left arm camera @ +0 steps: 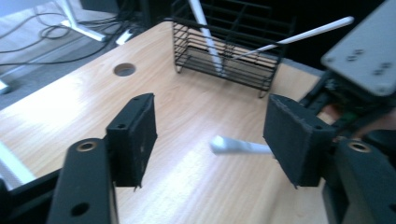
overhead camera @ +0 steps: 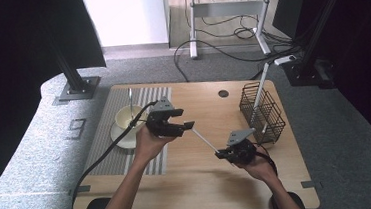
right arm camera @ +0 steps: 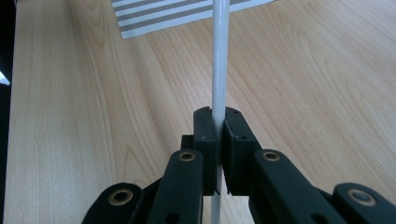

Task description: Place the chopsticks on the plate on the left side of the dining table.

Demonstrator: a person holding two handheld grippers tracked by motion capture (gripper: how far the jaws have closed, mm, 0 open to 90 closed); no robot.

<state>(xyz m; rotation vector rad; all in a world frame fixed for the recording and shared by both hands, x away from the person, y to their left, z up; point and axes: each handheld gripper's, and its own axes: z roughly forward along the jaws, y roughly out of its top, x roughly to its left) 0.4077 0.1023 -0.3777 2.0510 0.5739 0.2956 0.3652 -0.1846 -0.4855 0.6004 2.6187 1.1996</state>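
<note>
A thin white stick [overhead camera: 205, 139] spans the gap between my two grippers above the wooden table [overhead camera: 190, 184]. My right gripper [overhead camera: 221, 154] is shut on one end of it; in the right gripper view the pads [right arm camera: 205, 130] clamp the stick [right arm camera: 219, 56], which runs straight ahead. My left gripper [overhead camera: 182, 120] is open. In the left gripper view the stick's free end [left arm camera: 238, 146] lies between my left gripper's [left arm camera: 212, 135] spread jaws without touching either pad. The right gripper's grey plate [left arm camera: 359, 60] shows at that view's right edge.
A black wire basket [overhead camera: 262, 111] at the table's right holds a white stick [overhead camera: 261, 91]; it also stands ahead of the left gripper [left arm camera: 229, 51]. A cream bowl [overhead camera: 127, 118] with a utensil sits on a saucer on a striped placemat [overhead camera: 107, 151]. A cable hole [overhead camera: 223, 93] is at the back.
</note>
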